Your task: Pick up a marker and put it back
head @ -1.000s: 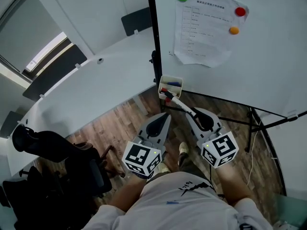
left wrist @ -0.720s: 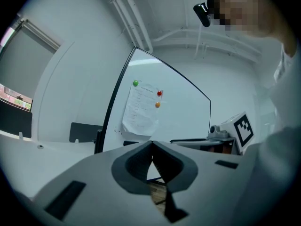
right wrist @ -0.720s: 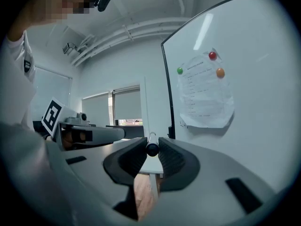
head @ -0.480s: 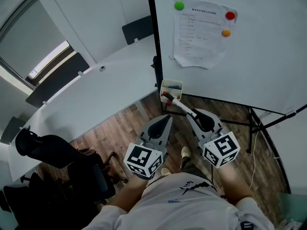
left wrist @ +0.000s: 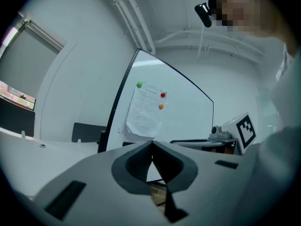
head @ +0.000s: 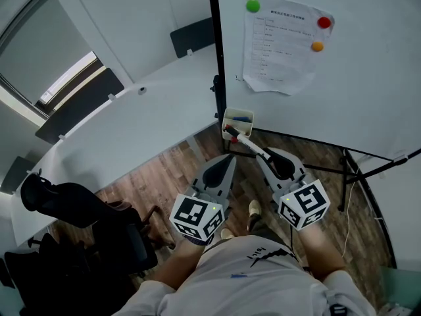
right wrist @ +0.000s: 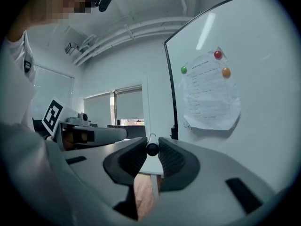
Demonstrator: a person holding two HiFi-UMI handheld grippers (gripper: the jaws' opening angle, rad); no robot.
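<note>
Currently held: marker point(head: 245, 143) — clamped across its barrel by the right gripper point(head: 262, 155), jaws part-closed on it.
Marker position: angled toward the holder point(head: 225, 118), its far end at the holder's front rim; contact with the rim cannot be told.
Holder contents: at least one blue item visible inside.
Left gripper point(head: 228, 158): jaws together, nothing between them, parked near the holder on the person's side.
Done: pick-up, judged complete.
Remaining: seat the marker in the holder, open the jaws, withdraw — return not yet finished.
</note>
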